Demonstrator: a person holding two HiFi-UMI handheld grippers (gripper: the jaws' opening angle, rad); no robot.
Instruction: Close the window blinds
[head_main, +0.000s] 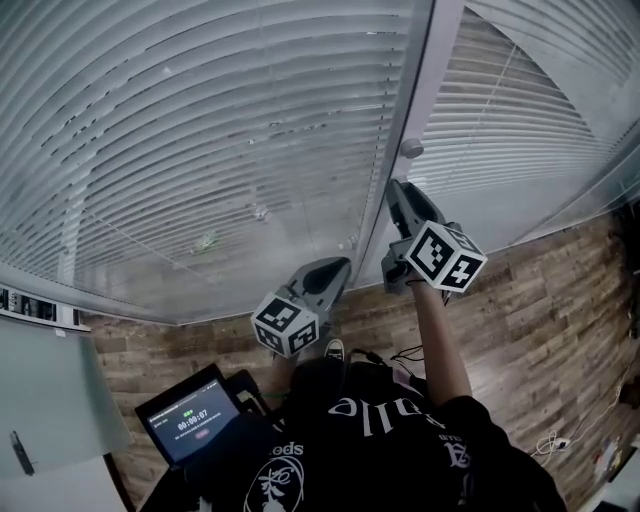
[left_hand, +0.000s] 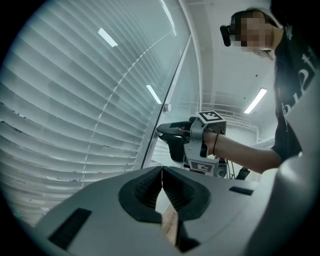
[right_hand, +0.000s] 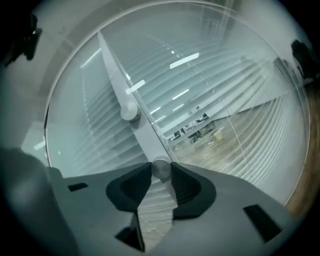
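Slatted window blinds (head_main: 200, 120) hang behind glass on either side of an upright white frame bar (head_main: 425, 70). My right gripper (head_main: 393, 188) reaches up to that bar. In the right gripper view its jaws (right_hand: 160, 170) close on a round metal knob (right_hand: 160, 167) on the bar (right_hand: 117, 75). A second knob (right_hand: 130, 112) sits farther along, also seen in the head view as a knob (head_main: 411, 148). My left gripper (head_main: 343, 265) hangs lower, just left of the bar, and its jaws (left_hand: 162, 170) are shut on nothing. The left gripper view shows the right gripper (left_hand: 167, 131) from the side.
A laptop (head_main: 195, 420) with a lit screen sits below me on the left. A white desk surface (head_main: 50, 400) holds a pen (head_main: 20, 450). Wood-plank floor (head_main: 540, 300) runs under the window, with cables (head_main: 555, 440) lying at the right.
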